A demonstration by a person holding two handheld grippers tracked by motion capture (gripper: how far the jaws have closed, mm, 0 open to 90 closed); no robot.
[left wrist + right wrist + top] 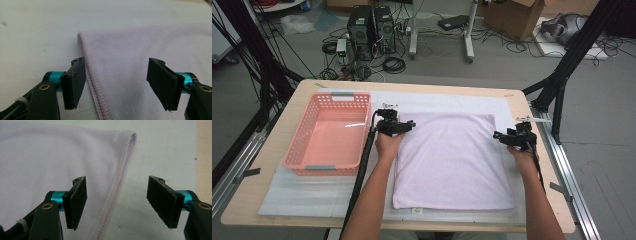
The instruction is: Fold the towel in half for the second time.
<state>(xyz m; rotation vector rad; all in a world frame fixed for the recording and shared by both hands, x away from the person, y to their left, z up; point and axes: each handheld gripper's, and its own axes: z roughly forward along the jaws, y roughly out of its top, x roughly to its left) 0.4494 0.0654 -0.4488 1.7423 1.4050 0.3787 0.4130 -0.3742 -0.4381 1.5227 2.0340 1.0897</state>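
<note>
A pale lilac towel (452,160) lies flat on a white mat in the middle of the table. My left gripper (404,125) sits at the towel's far left corner, open, its jaws straddling the stitched left hem (93,82) without pressing on it. My right gripper (501,136) hovers at the towel's right edge near the far corner, also open, and the right hem (116,192) runs up between its jaws. The towel's far corners (81,37) (132,136) show rounded and slightly raised in the gripper views.
A pink plastic basket (302,140) stands empty on the left of the table, close to my left forearm. The white mat (297,192) covers most of the wooden tabletop (262,160). Black frame posts and cables stand beyond the table's far edge.
</note>
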